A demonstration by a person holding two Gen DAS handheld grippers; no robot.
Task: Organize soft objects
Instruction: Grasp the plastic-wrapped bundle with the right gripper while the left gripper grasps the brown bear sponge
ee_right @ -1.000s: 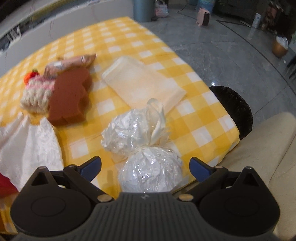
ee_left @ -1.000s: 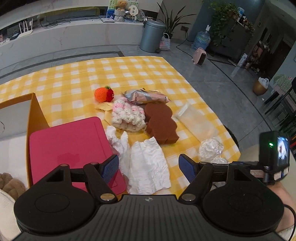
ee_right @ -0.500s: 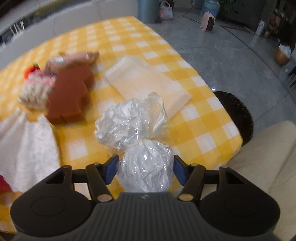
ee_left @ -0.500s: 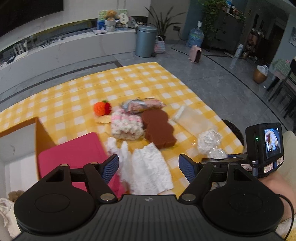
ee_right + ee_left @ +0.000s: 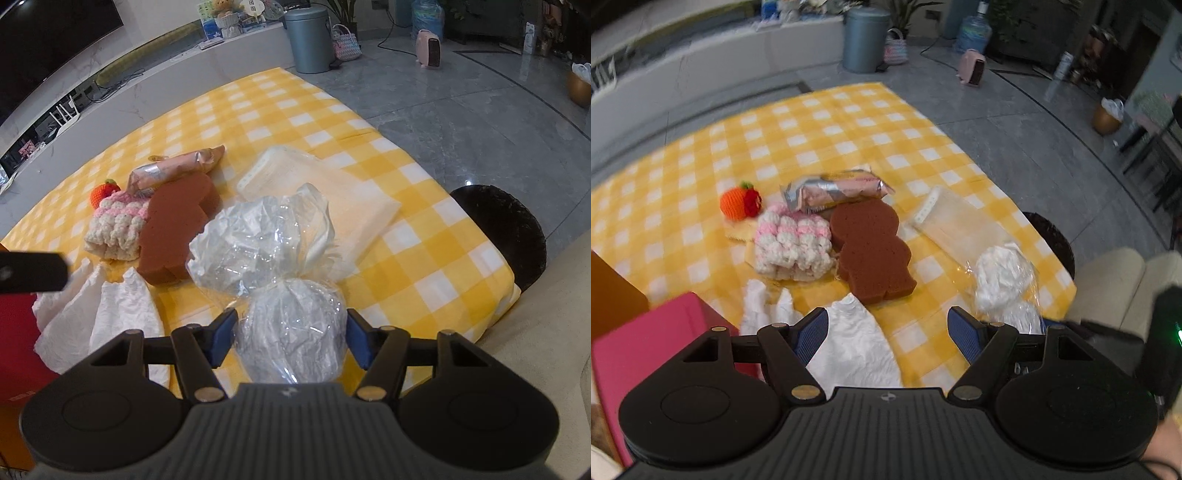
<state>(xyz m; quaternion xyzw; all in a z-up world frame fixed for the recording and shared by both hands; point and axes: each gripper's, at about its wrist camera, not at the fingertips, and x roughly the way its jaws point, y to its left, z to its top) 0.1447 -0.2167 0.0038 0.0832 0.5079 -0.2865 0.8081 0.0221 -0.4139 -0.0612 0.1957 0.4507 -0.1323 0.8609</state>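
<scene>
Two grippers work over the yellow-checked surface (image 5: 424,229). The right gripper (image 5: 290,334) has its jaws clamped on the round lower part of the plastic-wrapped bundle (image 5: 291,332), which sits near the surface's near right corner, close to the edge. The left gripper (image 5: 888,334) has its jaws wide apart with nothing gripped, over the white cloth (image 5: 849,350) at the near edge.

The risks, as I judge them:

- The wrap is thin and slick. The pads press film over something soft, so the bundle may slide out under its own weight when lifted, or the film may tear.
- The loose, puffed top of the bag (image 5: 258,243) flops forward. It could drag across the clear pouch (image 5: 332,199) beside it, or brush the brown sponge (image 5: 173,229), and shift them.
- A drop here would likely go over the edge toward the black stool (image 5: 506,236) or the floor.
- The two grippers are near each other; the left one shows at the left rim of the right wrist view, so a swing toward the red box (image 5: 657,339) at the near left could make them collide.
- The left view is blurred, so how the white cloth lies under those jaws is hard to tell.
</scene>
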